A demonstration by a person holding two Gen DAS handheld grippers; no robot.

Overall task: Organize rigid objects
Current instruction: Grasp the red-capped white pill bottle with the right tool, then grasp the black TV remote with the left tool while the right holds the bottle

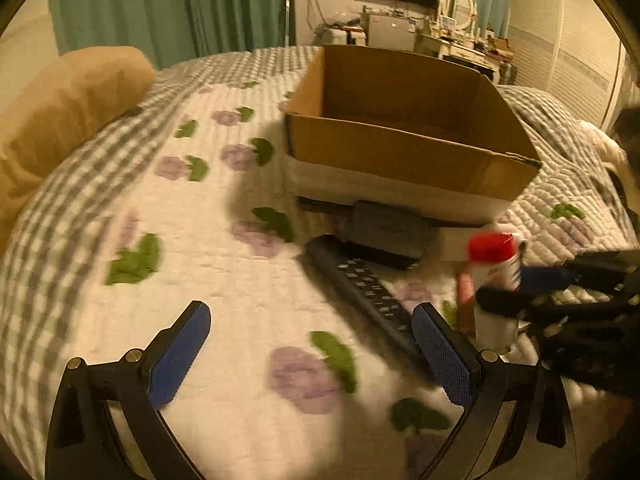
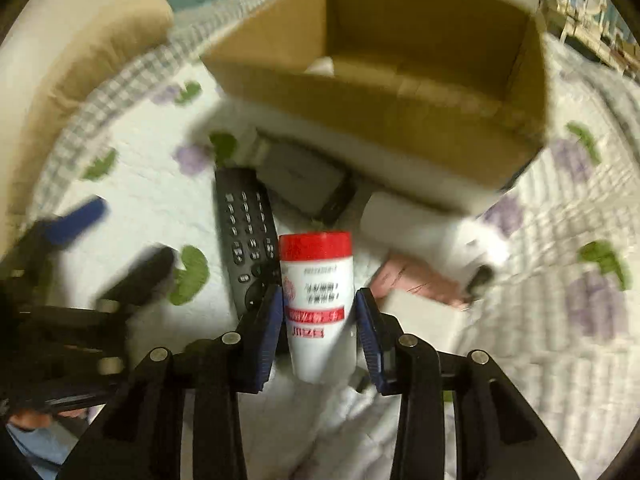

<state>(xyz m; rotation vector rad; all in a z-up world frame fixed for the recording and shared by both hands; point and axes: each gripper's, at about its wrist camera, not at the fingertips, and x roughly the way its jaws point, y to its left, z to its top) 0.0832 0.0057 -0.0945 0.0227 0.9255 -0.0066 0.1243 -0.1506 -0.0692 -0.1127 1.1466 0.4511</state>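
A white bottle with a red cap (image 2: 317, 304) sits between the pads of my right gripper (image 2: 319, 300), which is shut on it; it also shows in the left wrist view (image 1: 495, 280). A black remote (image 1: 362, 286) lies on the quilt, also in the right wrist view (image 2: 248, 240). A grey case (image 1: 390, 232) lies in front of an open cardboard box (image 1: 404, 148), whose rim also shows in the right wrist view (image 2: 384, 112). My left gripper (image 1: 312, 320) is open and empty over the quilt, left of the remote.
A flowered quilt (image 1: 224, 288) covers the bed. A tan pillow (image 1: 60, 120) lies far left. A pink flat object (image 2: 416, 280) and white packages (image 2: 404, 216) lie right of the bottle. A dresser with clutter (image 1: 460, 48) stands behind the bed.
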